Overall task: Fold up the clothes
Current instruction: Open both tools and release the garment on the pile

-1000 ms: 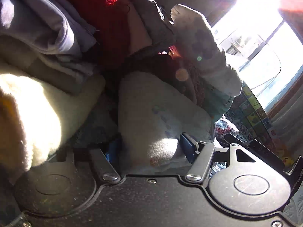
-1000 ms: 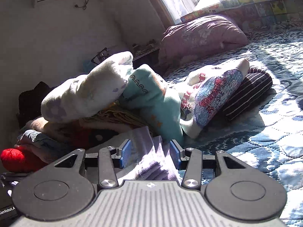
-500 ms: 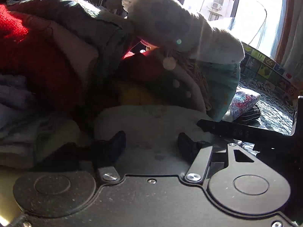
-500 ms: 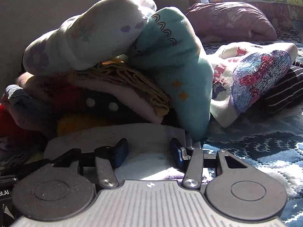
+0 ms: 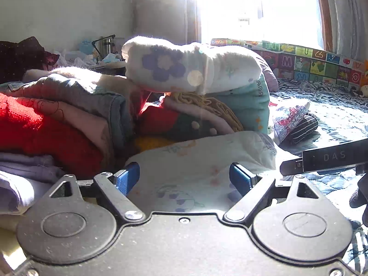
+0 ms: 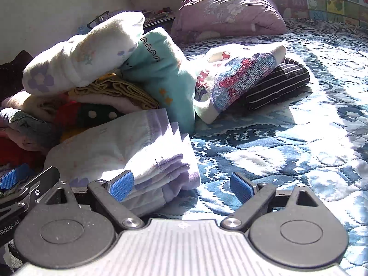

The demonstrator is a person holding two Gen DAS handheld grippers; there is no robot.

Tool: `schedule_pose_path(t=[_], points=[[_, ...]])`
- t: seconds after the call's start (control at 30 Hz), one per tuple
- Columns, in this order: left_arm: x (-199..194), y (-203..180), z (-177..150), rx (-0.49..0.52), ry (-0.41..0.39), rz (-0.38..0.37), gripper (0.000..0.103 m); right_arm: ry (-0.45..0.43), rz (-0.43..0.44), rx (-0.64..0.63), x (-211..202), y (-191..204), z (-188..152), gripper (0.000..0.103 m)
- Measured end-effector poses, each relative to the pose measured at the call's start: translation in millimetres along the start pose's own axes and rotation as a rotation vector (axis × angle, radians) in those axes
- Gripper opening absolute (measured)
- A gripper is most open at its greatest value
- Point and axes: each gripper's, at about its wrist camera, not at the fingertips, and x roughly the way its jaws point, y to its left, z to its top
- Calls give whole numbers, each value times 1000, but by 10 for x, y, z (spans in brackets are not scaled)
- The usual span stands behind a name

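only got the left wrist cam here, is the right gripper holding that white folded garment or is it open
observer: Open. The right gripper has its fingers spread wide, and only the purple-trimmed end of the white folded garment lies between them, not pinched.
operator: whats by its outer finger then
observer: Only the blue quilt. That finger is clear of any cloth.
operator: is the fold tidy on that end
observer: Mostly. Several purple hems are stacked there, with their edges slightly staggered.
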Motion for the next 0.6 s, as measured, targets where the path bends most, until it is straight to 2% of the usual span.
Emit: schedule_pose_path(t=[0.07,0.1,0.13,0.23,0.3,0.4,0.47,0.6], points=[[-95,-27,48,-24,-15,-46,88,41,-63,51,-233,-150,-144,90],[-120,-36,58,-45,-6,-72,88,51,-86,83,-348,-221,-225,94],[-150,-34,60,-79,9,-113,90,58,-113,119,-465,-275,-308,101],[-201,-83,56,-165,74,-218,101,57,-175,205,-807,-413,-533,102],[-225,-164,42,-206,129,-284,102,48,-223,223,-1025,-496,-671,102],[-259,-367,-33,-217,214,-352,102,41,-287,218,-1368,-540,-827,102],[-255,-545,-132,-202,315,-388,102,32,-319,210,-1591,-551,-910,102],[-291,-899,-366,-98,490,-361,102,11,-391,166,-1973,-530,-1038,102]])
